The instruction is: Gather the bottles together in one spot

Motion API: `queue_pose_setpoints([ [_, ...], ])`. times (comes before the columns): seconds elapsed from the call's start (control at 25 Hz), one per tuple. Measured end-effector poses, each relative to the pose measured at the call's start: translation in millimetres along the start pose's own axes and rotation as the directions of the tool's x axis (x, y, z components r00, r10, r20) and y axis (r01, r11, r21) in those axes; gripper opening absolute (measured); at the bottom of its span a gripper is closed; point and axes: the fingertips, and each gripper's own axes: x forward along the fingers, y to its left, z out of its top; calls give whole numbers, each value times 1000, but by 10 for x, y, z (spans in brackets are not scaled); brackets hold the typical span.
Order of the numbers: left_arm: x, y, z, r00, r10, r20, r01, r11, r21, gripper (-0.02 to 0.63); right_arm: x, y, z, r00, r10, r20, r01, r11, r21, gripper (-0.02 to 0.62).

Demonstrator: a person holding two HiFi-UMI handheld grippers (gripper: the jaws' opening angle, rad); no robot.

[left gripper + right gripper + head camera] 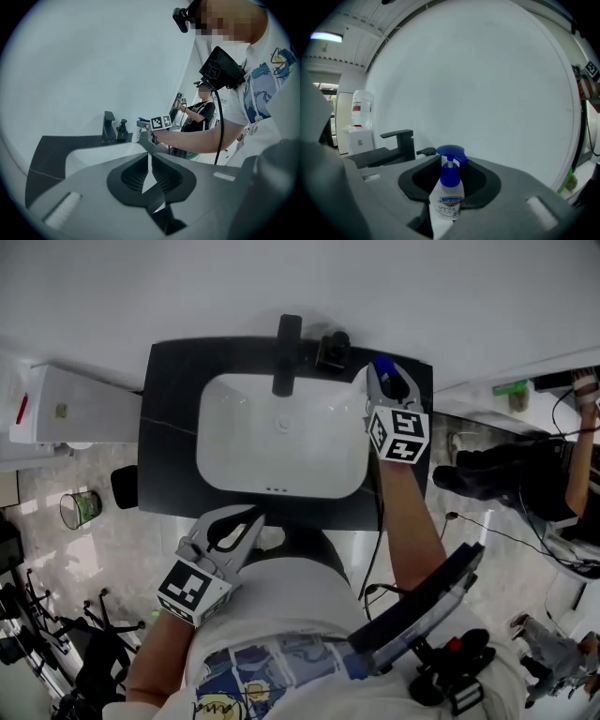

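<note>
My right tool (389, 382) grips the blue-pump bottle (450, 199) at the desk's (169, 427) 1 o'clock corner; left tool (251, 519) is pinched closed, empty, at 7.

Two pump bottles, one in my grip

The white pump bottle (449, 199), with its blue pump head and a blue-and-red label, stands upright, clamped between the jaws of my right claw (386, 381) and lifted off the counter. The black pump bottle (424, 152) stands upright on the counter, ahead and left of that claw, near but apart.
</note>
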Motion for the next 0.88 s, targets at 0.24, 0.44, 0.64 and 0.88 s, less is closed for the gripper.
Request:
queue_pose_setpoints([
  [0.24, 73, 87, 95, 999, 31, -11, -31, 999, -17, 28, 289, -191, 48, 998, -56, 21, 56, 998, 20, 118],
  [0.44, 114, 147, 103, 998, 54, -31, -55, 998, -23, 28, 459, -302, 40, 995, -94, 45, 92, 995, 34, 118],
  [0.64, 147, 182, 81, 997, 60, -37, -61, 998, -32, 28, 520, -332, 75, 991, -112, 74, 109, 993, 45, 118],
  [0.88, 154, 191, 94, 997, 64, -38, -65, 997, -31, 28, 458, -313, 54, 985, -138, 105, 135, 990, 30, 120],
])
